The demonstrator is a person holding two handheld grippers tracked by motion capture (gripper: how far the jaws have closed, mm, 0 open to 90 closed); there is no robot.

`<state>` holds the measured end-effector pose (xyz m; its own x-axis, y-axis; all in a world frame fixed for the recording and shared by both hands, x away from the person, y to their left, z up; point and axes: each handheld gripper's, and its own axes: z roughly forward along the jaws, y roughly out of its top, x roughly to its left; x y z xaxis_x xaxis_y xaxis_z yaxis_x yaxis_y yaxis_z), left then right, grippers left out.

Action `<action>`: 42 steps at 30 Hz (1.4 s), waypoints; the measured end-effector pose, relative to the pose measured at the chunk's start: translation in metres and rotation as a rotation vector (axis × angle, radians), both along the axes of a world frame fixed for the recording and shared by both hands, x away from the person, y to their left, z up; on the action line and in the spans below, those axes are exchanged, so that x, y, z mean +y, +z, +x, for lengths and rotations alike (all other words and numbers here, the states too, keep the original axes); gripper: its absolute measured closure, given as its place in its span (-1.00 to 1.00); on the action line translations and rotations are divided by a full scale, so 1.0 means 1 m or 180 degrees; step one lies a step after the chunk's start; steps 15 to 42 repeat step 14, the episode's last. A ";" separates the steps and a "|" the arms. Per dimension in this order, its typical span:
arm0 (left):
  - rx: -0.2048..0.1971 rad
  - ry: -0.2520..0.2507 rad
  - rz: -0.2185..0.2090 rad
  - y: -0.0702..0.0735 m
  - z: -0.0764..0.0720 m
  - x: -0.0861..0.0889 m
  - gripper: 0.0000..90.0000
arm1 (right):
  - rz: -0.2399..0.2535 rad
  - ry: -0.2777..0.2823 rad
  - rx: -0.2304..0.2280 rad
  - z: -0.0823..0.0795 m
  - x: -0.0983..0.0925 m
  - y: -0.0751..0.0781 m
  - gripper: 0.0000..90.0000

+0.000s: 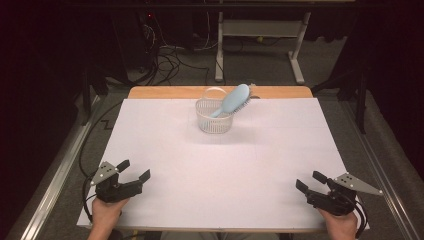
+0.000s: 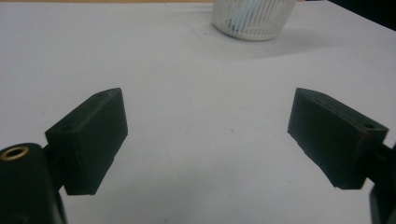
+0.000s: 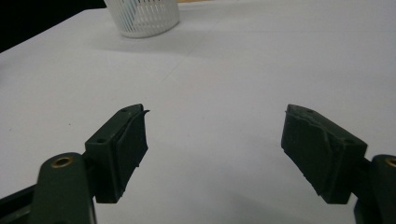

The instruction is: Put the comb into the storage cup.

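You won't find any words, numbers, labels or signs to read here — not on anything on the table, and not on anything around it.
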<state>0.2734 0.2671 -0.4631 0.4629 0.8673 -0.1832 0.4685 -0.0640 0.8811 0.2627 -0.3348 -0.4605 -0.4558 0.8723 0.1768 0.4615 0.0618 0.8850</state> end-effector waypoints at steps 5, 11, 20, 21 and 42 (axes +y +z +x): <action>0.0008 -0.0008 0.0001 0.000 0.000 0.000 -0.75 | 0.0012 -0.0003 0.0003 0.000 0.000 0.000 -0.49; 0.0008 -0.0012 0.0000 0.000 0.001 0.000 -0.75 | 0.0021 0.0000 0.0009 0.000 0.000 -0.001 -0.49; 0.0014 -0.0007 -0.0001 0.000 0.001 0.000 -0.75 | 0.0028 0.0002 0.0005 0.000 0.000 -0.001 -0.49; 0.0014 -0.0007 -0.0001 0.000 0.001 0.000 -0.75 | 0.0028 0.0002 0.0005 0.000 0.000 -0.001 -0.49; 0.0014 -0.0007 -0.0001 0.000 0.001 0.000 -0.75 | 0.0028 0.0002 0.0005 0.000 0.000 -0.001 -0.49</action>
